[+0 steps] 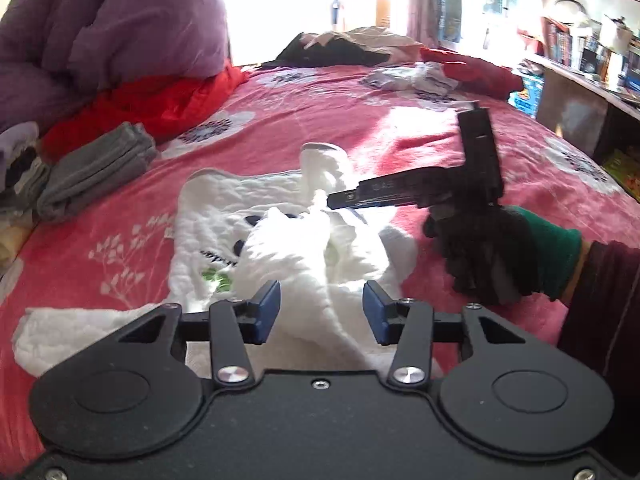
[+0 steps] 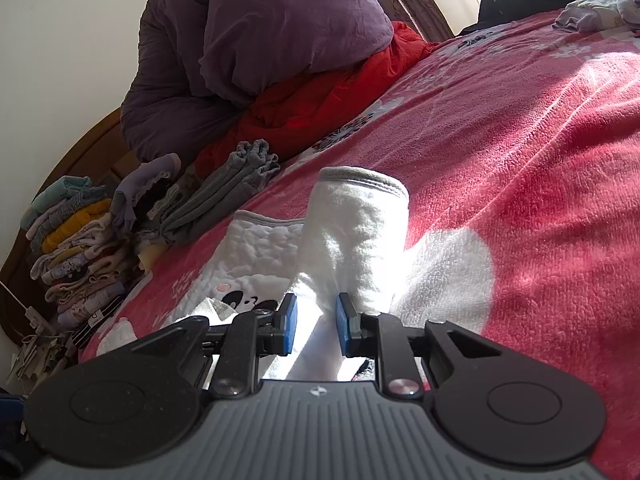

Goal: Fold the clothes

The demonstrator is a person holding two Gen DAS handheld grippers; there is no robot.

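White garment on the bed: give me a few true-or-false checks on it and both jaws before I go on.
1. The right gripper is pinching the white garment. True.
2. The left gripper is clamped on the garment. False: its jaws stand open, nothing pressed.
3. The bedspread is plain blue. False: pink-red with white flowers.
4. Folded grey clothes lie beside the garment. True.
5. The purple duvet covers the garment. False: it is heaped by the headboard.

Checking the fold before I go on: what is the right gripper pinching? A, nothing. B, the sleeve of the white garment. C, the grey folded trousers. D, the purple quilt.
B: the right gripper has its blue pads closed on the white garment's sleeve, lifting it upright.
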